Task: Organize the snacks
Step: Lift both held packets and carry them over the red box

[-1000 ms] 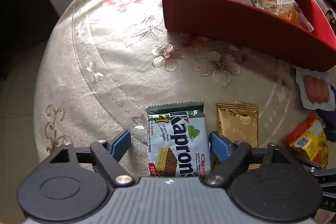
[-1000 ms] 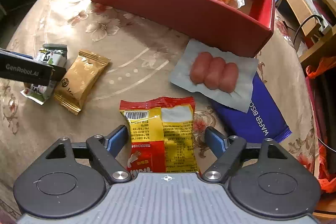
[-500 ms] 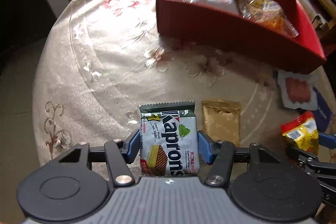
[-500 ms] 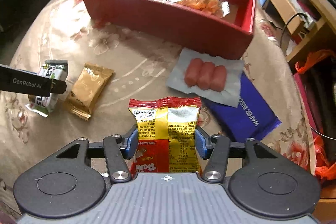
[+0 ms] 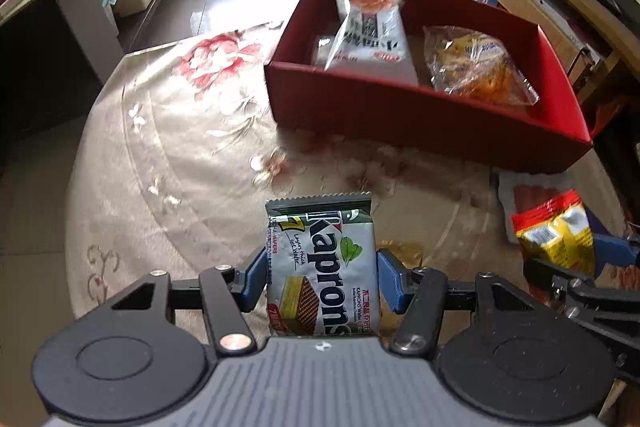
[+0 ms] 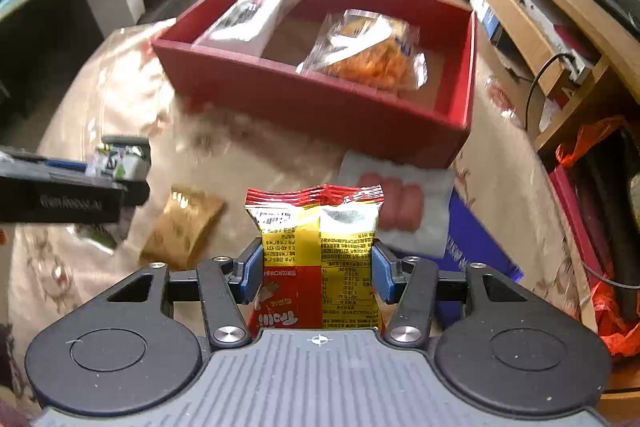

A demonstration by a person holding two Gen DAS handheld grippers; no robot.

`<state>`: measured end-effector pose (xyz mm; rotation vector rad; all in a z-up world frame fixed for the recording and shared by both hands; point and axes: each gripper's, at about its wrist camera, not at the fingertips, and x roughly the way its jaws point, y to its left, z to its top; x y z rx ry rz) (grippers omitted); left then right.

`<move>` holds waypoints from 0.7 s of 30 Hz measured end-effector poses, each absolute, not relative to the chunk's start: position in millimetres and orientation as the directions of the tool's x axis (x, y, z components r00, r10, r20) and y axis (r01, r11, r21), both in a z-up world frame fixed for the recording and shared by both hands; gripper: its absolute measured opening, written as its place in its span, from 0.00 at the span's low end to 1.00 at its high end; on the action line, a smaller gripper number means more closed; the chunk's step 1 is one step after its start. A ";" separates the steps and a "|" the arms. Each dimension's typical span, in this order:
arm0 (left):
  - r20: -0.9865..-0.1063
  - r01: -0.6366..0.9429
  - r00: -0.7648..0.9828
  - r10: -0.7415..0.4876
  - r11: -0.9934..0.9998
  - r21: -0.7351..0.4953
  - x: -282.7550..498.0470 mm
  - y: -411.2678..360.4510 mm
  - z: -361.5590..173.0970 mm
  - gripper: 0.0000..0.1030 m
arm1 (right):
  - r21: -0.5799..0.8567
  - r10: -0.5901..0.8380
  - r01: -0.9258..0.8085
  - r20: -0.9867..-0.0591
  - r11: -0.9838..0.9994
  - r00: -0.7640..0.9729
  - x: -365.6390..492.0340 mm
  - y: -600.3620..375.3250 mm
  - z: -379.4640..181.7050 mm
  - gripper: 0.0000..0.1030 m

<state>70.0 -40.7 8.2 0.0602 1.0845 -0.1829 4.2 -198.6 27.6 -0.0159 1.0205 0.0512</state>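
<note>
Left gripper (image 5: 321,275): blue fingers (image 5: 256,277) pressed against both sides of the Kaprons wafer pack (image 5: 321,267), pack gripped and raised above the table (image 5: 168,147); jaws have just been closing, pack between them. Right gripper (image 6: 318,269): fingers (image 6: 252,271) clamped on the red-and-yellow snack bag (image 6: 316,255), likewise clear of the table; jaws have just been closing on it. Red box (image 5: 420,111) further back on the floral cloth, holding a white packet (image 5: 368,35) and an orange snack bag (image 5: 476,67). Gold sachet (image 6: 182,227), sausage pack (image 6: 400,203) and blue wafer pack (image 6: 476,251) lie on the table, outside the box.
</note>
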 end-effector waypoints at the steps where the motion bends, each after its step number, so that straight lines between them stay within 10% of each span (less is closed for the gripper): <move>1: -0.881 0.179 0.457 -0.120 0.983 -0.041 71.9 -43.0 9.7 0.53 | 0.013 0.035 -0.045 -0.847 0.999 0.530 6.6 -199.5 30.0 0.59; 21: -0.832 0.197 0.538 -0.136 0.980 -0.033 117.8 -78.3 40.4 0.53 | 0.016 0.004 0.014 -0.782 1.000 0.623 46.9 -209.4 61.8 0.59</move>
